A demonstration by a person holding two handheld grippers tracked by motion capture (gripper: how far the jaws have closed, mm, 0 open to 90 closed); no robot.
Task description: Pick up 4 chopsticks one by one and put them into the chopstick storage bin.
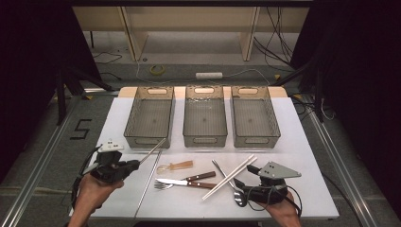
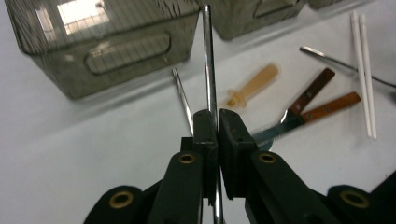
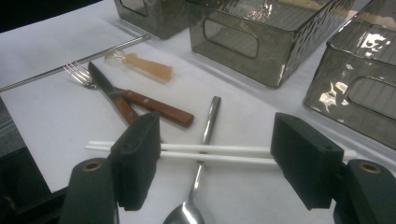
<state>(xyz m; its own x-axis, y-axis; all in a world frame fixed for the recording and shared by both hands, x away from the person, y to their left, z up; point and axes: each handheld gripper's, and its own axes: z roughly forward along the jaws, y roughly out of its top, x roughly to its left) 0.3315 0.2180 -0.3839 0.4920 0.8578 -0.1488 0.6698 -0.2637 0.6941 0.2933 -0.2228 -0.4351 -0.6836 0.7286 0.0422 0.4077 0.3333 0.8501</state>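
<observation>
My left gripper (image 1: 137, 164) is shut on a thin metal chopstick (image 2: 208, 70), lifted off the white table mat and pointing toward the left grey bin (image 1: 149, 116). A second metal chopstick (image 1: 149, 182) lies flat on the mat beside it. My right gripper (image 1: 243, 178) stands open low over a pair of white chopsticks (image 3: 210, 151) that cross a metal spoon (image 3: 208, 126); nothing is pinched between its jaws.
Three grey bins stand in a row at the back, with the middle bin (image 1: 204, 116) and right bin (image 1: 254, 116) beside the left one. A wooden-handled knife (image 1: 189, 183), a fork (image 1: 198, 177) and a small amber plastic pick (image 1: 176, 166) lie mid-mat.
</observation>
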